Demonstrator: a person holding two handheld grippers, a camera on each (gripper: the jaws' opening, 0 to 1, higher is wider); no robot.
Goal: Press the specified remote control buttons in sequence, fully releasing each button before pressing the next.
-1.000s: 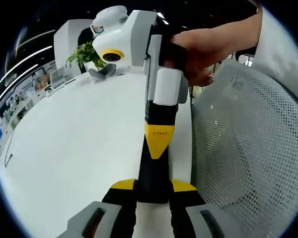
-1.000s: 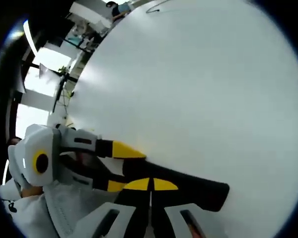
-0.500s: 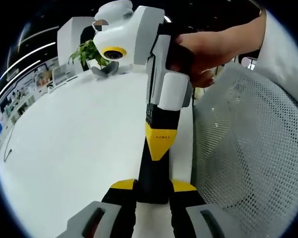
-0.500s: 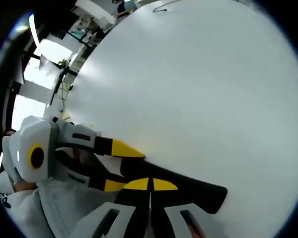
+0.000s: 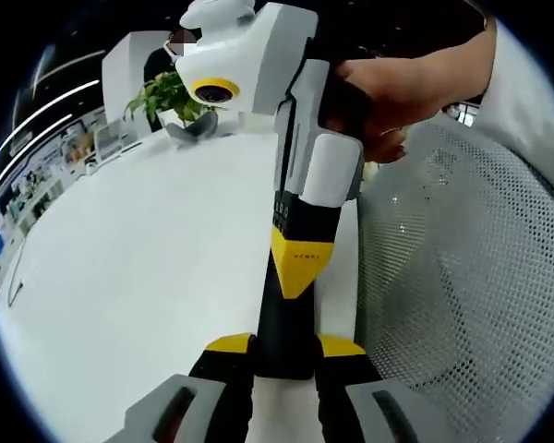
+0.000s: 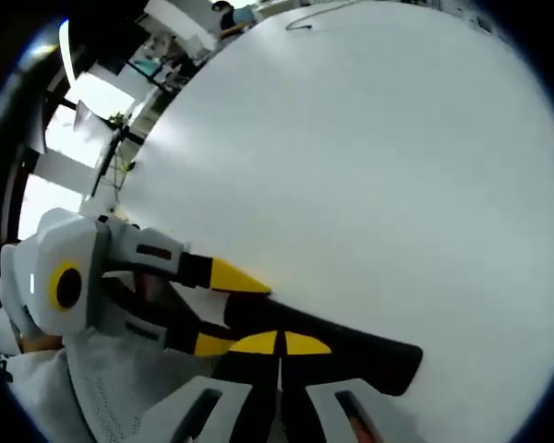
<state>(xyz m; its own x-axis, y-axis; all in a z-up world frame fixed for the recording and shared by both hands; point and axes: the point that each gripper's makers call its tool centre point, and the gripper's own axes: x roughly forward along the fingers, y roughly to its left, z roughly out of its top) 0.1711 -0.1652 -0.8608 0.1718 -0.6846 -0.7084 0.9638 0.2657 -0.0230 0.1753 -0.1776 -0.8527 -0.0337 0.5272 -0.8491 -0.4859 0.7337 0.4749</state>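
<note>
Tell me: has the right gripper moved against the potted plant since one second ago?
Yes. In the left gripper view, the right gripper has lifted; its body now overlaps more of the potted plant.

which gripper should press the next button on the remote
Right. The right gripper points its shut tip at the remote, while the left gripper is clamped on the remote's end, holding it.
</note>
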